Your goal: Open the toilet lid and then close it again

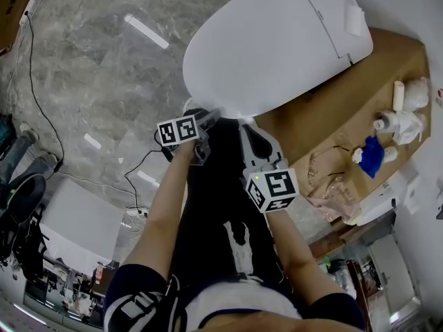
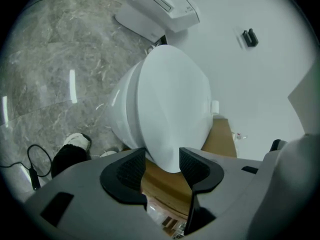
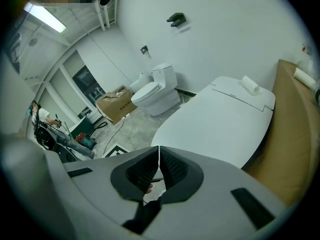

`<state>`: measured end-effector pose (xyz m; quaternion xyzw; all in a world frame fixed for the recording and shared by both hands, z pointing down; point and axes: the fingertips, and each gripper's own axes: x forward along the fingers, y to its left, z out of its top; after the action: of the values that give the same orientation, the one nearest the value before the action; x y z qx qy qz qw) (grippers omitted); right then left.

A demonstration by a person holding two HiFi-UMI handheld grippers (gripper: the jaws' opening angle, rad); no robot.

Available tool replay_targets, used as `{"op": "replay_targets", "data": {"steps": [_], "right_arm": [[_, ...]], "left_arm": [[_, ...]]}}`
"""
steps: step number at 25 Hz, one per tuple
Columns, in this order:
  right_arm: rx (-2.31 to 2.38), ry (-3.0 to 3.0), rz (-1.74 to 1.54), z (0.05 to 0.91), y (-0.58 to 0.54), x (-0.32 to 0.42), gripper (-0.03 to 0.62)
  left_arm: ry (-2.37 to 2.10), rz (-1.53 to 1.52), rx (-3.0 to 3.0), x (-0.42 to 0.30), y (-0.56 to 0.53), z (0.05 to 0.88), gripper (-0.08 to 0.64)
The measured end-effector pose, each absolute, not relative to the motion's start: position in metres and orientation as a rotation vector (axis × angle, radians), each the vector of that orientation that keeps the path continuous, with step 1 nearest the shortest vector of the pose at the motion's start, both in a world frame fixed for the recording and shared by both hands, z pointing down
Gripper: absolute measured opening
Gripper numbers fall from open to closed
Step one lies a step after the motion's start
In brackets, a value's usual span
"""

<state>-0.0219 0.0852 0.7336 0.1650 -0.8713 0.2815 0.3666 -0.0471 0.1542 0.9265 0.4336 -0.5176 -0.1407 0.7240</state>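
Observation:
The white toilet's lid (image 1: 277, 40) lies down flat over the bowl (image 2: 122, 114). My left gripper (image 1: 211, 116) is at the lid's front tip. In the left gripper view its jaws (image 2: 162, 166) stand wide, and the lid's front edge (image 2: 170, 104) reaches down between the two dark pads without either pad pressing on it. My right gripper (image 1: 246, 126) hovers just to the right of it, below the lid's front rim. In the right gripper view its jaws (image 3: 159, 166) are pressed together with nothing in them, and the lid (image 3: 225, 119) stretches away ahead.
A brown cardboard box (image 1: 360, 109) stands against the toilet's right side, carrying paper rolls (image 1: 405, 109) and a blue item (image 1: 372, 156). Cables (image 1: 41, 109) run over the marble floor at the left, near a white box (image 1: 83, 220). A second toilet (image 3: 155, 91) stands by the far wall.

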Motion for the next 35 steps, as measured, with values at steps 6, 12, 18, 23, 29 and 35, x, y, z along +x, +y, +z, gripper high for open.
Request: {"op": "replay_targets", "data": {"steps": [6,12,18,23,29,35], "right_arm": [[0.425,-2.235,0.749,0.737,0.084,-0.022,0.009],[0.426,-2.246,0.762,0.733,0.085,-0.026,0.009],[0.456,-2.248,0.760,0.728,0.079,-0.022,0.009],[0.425,-2.239,0.713,0.726,0.087,-0.018,0.009],[0.285,-2.203,0.552,0.725,0.110,-0.015,0.011],[0.166,-2.163,0.311,0.724,0.128,-0.013,0.015]], "left_arm": [[-1.197,-0.189,0.936,-0.049,0.160,0.933,0.106],[-1.189,-0.209,0.917,-0.051,0.163,0.927,0.078],[-1.179,-0.189,0.982,-0.049,0.162,0.899,0.067],[-1.168,-0.190,1.012,-0.049,0.163,0.872,0.058],[-1.152,-0.172,1.051,-0.048,0.162,0.846,0.052],[-1.141,-0.151,1.114,-0.046,0.156,0.811,0.050]]}}
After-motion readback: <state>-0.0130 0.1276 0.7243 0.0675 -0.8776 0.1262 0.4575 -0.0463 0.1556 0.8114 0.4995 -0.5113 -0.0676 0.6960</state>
